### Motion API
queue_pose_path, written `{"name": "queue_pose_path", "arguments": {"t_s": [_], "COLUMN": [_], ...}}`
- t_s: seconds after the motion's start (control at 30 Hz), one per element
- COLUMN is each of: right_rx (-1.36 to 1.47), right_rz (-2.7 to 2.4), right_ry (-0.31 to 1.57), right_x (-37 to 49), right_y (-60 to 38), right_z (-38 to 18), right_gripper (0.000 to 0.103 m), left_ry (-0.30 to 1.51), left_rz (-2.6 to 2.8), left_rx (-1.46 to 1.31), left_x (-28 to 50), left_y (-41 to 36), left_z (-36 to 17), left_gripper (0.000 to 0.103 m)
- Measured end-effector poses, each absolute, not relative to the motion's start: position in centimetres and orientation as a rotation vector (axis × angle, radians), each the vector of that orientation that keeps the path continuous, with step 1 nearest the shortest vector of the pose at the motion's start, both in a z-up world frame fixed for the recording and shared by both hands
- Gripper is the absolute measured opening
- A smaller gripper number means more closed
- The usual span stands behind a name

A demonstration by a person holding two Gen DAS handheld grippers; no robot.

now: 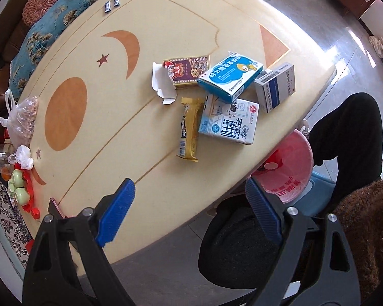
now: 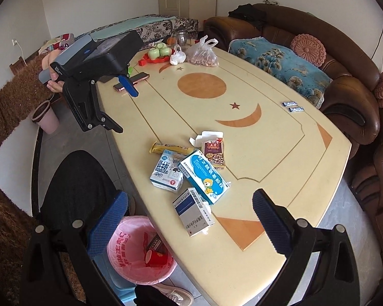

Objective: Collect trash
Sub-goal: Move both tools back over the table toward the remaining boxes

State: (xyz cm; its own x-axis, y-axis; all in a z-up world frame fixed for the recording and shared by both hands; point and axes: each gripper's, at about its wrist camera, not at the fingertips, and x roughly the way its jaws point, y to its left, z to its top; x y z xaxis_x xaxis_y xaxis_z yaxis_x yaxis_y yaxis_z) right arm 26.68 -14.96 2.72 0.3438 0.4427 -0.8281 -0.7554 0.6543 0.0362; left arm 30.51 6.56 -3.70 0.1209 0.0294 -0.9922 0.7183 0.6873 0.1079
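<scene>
Trash pile: we see five pieces clustered near one end of the worktop [image 2: 280, 153], all lying flat or leaning on each other.
Milk carton [image 1: 228, 122]: white and blue, on its side, nearest the worktop edge above the bin.
Gold wrapper [image 1: 189, 127]: a long snack bar wrapper, touching the milk carton's side.
Blue bear box [image 1: 229, 76]: resting partly on the milk carton and on the red box.
Red box [image 1: 189, 70]: its white flap torn open, lying beside the gold wrapper's end.
Grey barcode box [image 1: 275, 86]: just beside the blue bear box, at the worktop edge.
Bin [image 2: 140, 252]: lined with a pink bag, on the floor below the worktop edge; we see a red cup and a dark pack inside.
Left claw [image 1: 191, 216]: spread wide, nothing between its blue pads, pointing down over the worktop edge.
Right claw [image 2: 191, 224]: spread wide, holding nothing, above the bin and the grey barcode box.
Farther off: a phone [image 2: 131, 81], two small sachets [image 2: 292, 106], a bag of nuts [image 2: 204, 54] and a brown sofa [image 2: 344, 89].
</scene>
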Motion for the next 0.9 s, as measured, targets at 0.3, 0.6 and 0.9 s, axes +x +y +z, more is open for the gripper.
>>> {"name": "queue_pose_path", "arguments": {"t_s": [0.3,0.6,0.9], "right_rx": [-0.379,-0.379,-0.403], "right_rz": [0.833,0.878,0.91], "right_ry": [0.998,1.096,1.165], "right_x": [28.8,30.1,31.2], "right_y": [-15.1,-14.5,-13.6], "right_z": [-0.6,-4.5,-7.7], "right_gripper": [0.096,0.096,0.096], "left_ry": [1.42,1.48,1.51], "left_rz": [-0.578,-0.581,-0.591], "left_rx": [0.717,0.749,0.776], "left_x": [31.7,33.2,34.6], "left_y": [5.8,5.6,5.5], "left_z": [-6.7,-11.3,-14.3], "left_gripper": [0.086,0.086,0.086]}}
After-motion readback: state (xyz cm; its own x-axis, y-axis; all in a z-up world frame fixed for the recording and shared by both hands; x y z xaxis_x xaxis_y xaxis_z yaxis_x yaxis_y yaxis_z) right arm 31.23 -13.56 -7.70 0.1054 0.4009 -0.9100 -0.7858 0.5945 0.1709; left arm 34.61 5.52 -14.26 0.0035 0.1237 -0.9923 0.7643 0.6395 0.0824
